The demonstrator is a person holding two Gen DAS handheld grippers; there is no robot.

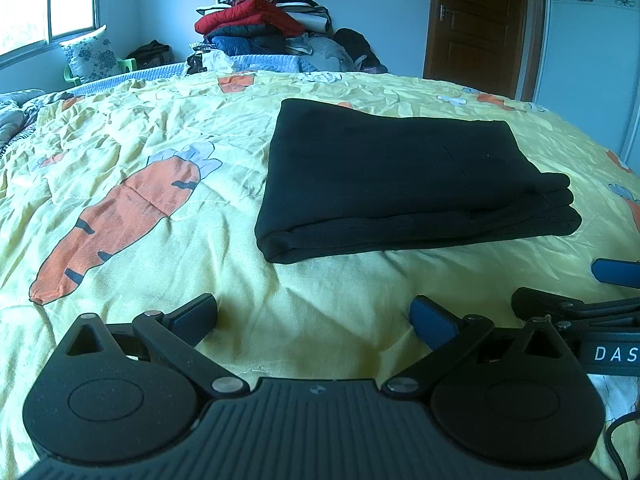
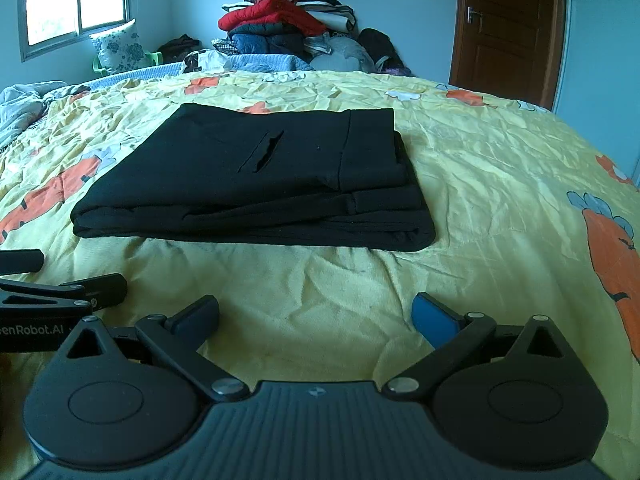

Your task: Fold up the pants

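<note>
The black pants [image 2: 256, 176] lie folded in a neat stack on the bed [image 2: 500, 184]. Both the left tool [image 1: 314, 318] and right tool [image 2: 316, 316] are spread wide and empty (folding seems finished); at most, edges need smoothing.

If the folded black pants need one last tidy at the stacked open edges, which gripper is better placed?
Right, probably. The black pants lie nearly straight ahead of the right gripper, with the layered edges facing it. From the left gripper the pants sit off to the right. Both grippers are open and empty, short of the cloth.
</note>
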